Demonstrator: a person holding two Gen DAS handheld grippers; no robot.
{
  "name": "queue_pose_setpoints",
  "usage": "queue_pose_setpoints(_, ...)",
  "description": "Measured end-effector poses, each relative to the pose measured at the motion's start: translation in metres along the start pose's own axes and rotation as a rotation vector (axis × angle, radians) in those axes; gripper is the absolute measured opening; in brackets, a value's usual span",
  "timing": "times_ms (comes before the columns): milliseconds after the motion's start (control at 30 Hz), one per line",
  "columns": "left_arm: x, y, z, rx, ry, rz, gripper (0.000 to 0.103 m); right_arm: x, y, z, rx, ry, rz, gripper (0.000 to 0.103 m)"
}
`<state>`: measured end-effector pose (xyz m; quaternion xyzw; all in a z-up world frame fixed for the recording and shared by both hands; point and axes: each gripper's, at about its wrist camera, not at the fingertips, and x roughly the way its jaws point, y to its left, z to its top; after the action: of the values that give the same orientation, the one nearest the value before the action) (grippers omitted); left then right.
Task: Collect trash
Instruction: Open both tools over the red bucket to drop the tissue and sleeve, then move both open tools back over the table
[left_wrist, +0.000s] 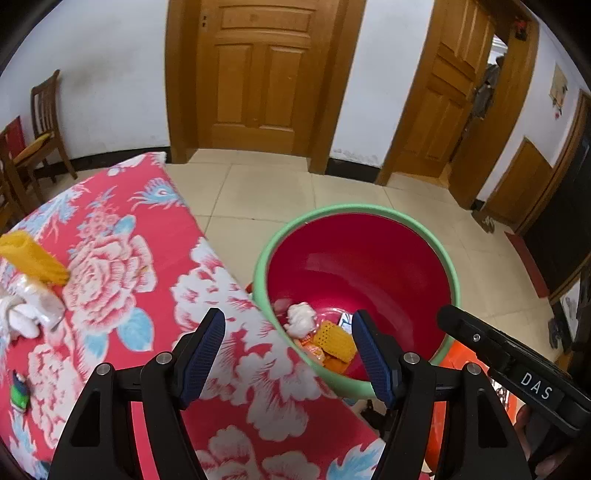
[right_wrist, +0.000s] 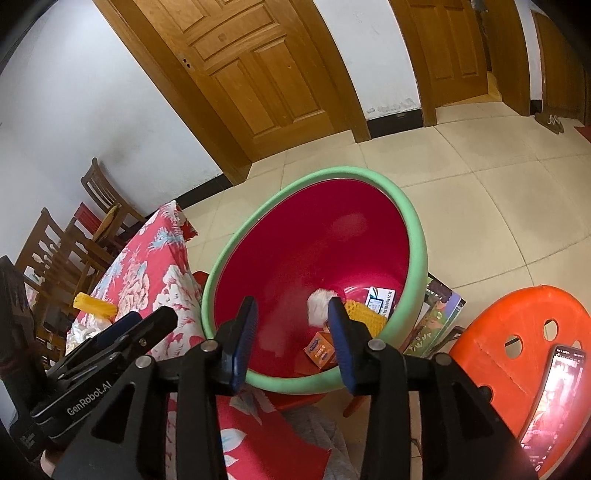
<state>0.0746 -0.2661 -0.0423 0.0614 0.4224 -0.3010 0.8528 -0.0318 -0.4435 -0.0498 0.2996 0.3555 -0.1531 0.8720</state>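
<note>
The left gripper (left_wrist: 288, 354) is seen nearest, its jaws released and spread wide with nothing between them, poised over the edge of the tabletop (left_wrist: 122, 236) and the near rim of the bin (left_wrist: 369, 210). The right gripper (right_wrist: 291, 339) is held just beside it, above the bin's near rim; its jaws are parted and nothing is grasped.

The tabletop is covered by a red floral cloth. On it, towards the left, a small green and dark item (left_wrist: 18, 391), some crumpled white tissue (left_wrist: 22, 314) and a yellow ribbed piece (left_wrist: 33, 258) are left lying.

The bin, red inside with a green rim, is stood just beside the tabletop's edge. At its bottom the collected trash is found: a white crumpled wad (left_wrist: 301, 319), a yellow perforated piece (left_wrist: 334, 341), a small orange box (right_wrist: 320, 350) and a white printed card (right_wrist: 380, 301).

An orange plastic stool (right_wrist: 517, 332) with a phone (right_wrist: 554, 391) on it is placed to the right. Farther off, wooden chairs (left_wrist: 44, 122), a tiled floor (left_wrist: 258, 188) and wooden doors (left_wrist: 258, 74) are seen.
</note>
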Motion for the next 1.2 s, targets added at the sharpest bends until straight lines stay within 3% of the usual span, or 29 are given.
queue_pose_setpoints(600,-0.059,0.049,-0.018,-0.093,-0.062,0.077,0.072,-0.021,0.042,-0.012,-0.070,-0.012,0.077,0.047)
queue_pose_setpoints(733,-0.072,0.062,-0.024,-0.119,-0.076,0.098,0.072,-0.025,0.053,-0.016,-0.094,-0.011,0.090,0.053)
queue_pose_setpoints(1200,-0.112,0.111,-0.048,-0.198,-0.114,0.191,0.072,-0.027,0.086,-0.035,-0.164,0.023,0.129,0.054)
